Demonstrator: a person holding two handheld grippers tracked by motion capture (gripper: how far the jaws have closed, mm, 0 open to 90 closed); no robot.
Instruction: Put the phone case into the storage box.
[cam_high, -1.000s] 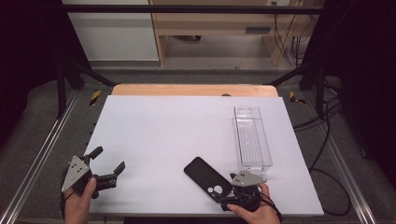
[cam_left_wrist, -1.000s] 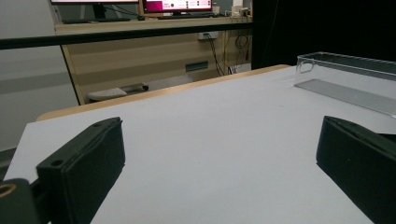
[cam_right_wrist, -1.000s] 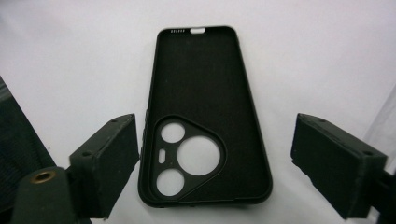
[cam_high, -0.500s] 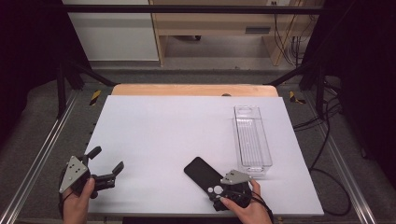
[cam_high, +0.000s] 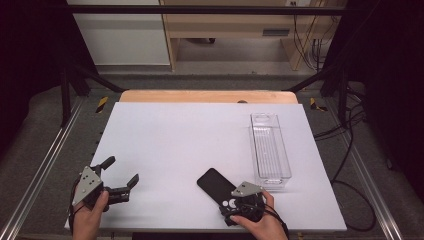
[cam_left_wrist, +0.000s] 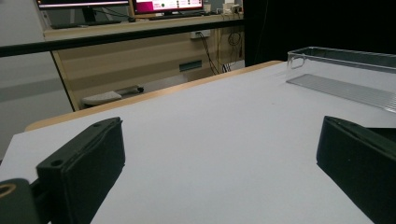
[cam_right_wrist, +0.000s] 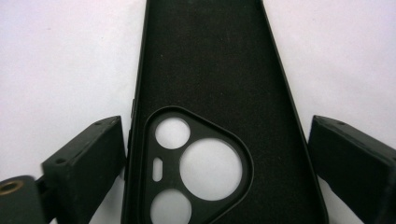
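Your right gripper straddles the near end of the black phone case, jaws spread either side, nothing clamped yet. Its long axis runs away up-left between them. Your left gripper sits agape, well apart.

Your worktop is a flat white sheet with a pale wooden strip along its far edge. On it, at your right, a long clear plastic tray lies lengthwise. Near it, toward your near edge, a black phone case with a triangular camera cutout rests flat and skewed.
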